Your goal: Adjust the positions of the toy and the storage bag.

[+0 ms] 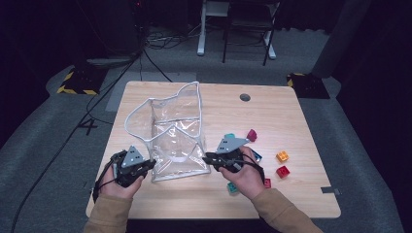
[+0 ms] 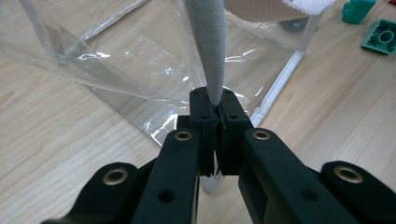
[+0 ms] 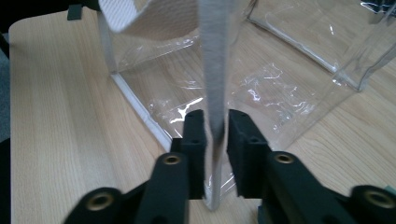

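The clear plastic bag (image 1: 177, 141) is lying on the wooden table (image 1: 291, 194) between the two grippers, its white-trimmed mouth gaping away from the person and its near bottom edge stretched between the two tools. The left gripper (image 1: 145, 167) is sitting at the bag's near left corner. In the left gripper view (image 2: 212, 126) its black jaws are pressing tight together on the grey-white trim strip (image 2: 208, 51) of the bag, which is rising straight up out of the pinch.

The right gripper (image 1: 208, 159) is sitting at the bag's near right corner. In the right gripper view (image 3: 215, 135) a length of the same white trim (image 3: 215, 70) is running down between its jaws; the pads are standing close on either side of it, the left one against it, a thin dark gap showing on the right. So the jaws are closed down around the strip, gripping it or very nearly so.

Both hands are coming in from the near edge, sleeves in tan fabric (image 1: 284, 213).

Beyond the right gripper, on its far side from the bag, small toy blocks are lying scattered: a magenta one (image 1: 251, 135), an orange one (image 1: 282, 156), a red one (image 1: 283, 171), and teal pieces (image 1: 232, 188) close under the right hand. Two green blocks (image 2: 380, 35) are showing at the top right corner of the left gripper view.
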The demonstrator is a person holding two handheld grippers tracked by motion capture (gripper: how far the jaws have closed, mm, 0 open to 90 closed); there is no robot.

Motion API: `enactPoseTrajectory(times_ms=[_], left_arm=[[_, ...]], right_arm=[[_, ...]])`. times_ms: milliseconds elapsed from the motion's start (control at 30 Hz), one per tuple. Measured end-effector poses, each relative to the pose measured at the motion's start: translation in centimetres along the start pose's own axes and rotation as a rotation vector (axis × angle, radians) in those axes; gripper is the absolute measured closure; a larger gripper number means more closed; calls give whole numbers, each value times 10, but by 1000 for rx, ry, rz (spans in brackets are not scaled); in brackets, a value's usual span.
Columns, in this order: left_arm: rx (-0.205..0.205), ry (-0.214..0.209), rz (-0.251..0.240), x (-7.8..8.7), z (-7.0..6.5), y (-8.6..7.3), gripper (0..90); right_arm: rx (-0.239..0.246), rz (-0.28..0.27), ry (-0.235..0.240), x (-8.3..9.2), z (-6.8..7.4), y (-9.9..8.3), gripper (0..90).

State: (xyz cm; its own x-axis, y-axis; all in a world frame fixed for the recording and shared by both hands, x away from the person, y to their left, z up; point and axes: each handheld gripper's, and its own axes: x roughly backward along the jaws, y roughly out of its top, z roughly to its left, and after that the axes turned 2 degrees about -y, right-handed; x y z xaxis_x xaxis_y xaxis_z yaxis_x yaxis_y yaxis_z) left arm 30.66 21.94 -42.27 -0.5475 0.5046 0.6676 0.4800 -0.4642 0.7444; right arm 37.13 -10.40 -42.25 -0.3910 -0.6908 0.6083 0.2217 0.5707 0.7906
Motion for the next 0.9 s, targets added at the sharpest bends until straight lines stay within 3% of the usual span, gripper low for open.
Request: enactPoseTrajectory(times_ms=[100,200,400,900], left_arm=[[-2,-6,2,7,-1,-5,873],[-8,-10,4,15,-3,-11,873],[-44,-33,-1,24,-21,-22,872],[-107,-97,14,18,-48,-14,871]], right_arm=[[29,8,32,5,9,-1,869],[22,4,57,10,14,-4,870],[19,-1,121,30,37,-18,869],[6,3,136,64,55,-42,865]])
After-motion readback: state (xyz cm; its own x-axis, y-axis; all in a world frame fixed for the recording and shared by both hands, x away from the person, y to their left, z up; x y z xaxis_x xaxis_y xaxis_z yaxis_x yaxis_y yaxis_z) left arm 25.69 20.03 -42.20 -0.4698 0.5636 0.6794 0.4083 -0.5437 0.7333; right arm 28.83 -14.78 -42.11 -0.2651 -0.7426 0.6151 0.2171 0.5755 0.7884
